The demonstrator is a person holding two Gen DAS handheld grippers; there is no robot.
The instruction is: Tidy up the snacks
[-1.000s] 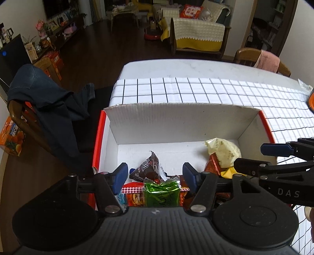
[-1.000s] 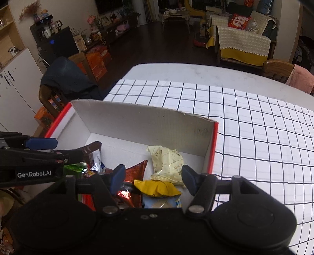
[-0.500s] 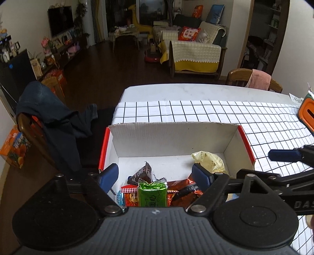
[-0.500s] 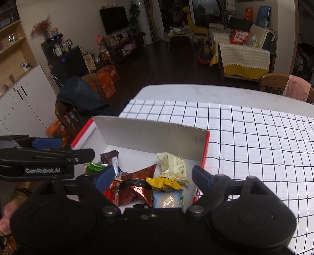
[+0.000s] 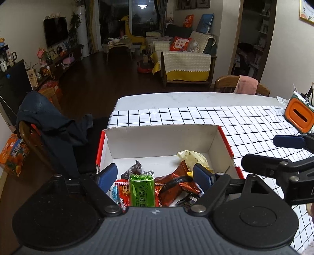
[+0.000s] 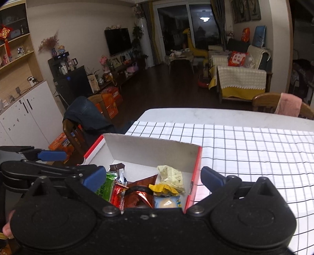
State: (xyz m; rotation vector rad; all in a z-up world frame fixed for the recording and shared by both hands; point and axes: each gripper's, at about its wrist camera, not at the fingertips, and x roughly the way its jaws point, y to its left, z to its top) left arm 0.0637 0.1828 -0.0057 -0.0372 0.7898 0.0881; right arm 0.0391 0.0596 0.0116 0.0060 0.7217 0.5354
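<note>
light: dim room, ceiling lamp far back | glare: checked cloth washed white | edges: fisheye bend, dark corners | focus: sharp, slight grain

- We see a white table with a black-grid cloth over most of it.
- On the cloth we note a red-edged cardboard box of snacks near the left end.
- We note an orange container far right.

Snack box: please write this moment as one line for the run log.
white cardboard box with red edges: snacks inside | left claw: open, empty | right claw: open, empty
</note>
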